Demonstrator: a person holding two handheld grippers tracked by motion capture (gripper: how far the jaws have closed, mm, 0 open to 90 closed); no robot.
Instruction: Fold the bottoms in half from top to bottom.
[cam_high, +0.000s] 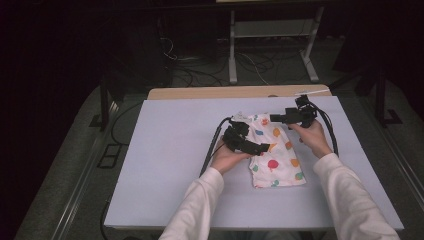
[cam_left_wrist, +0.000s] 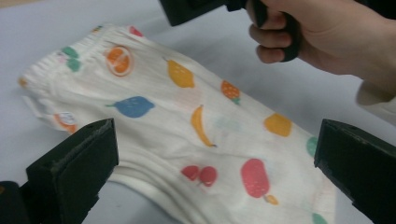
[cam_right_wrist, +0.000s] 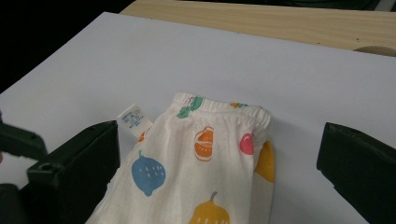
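High view has my left gripper (cam_high: 261, 148) over the near-left edge of the one fruit-print garment (cam_high: 277, 157), and my right gripper (cam_high: 274, 118) at its far end by the waistband. Both sets of jaws stand wide apart, gripping nothing. That garment lies folded flat on the white sheet (cam_high: 170, 145), one care label (cam_right_wrist: 132, 117) sticking out beside the elastic. Two grippers, one garment.
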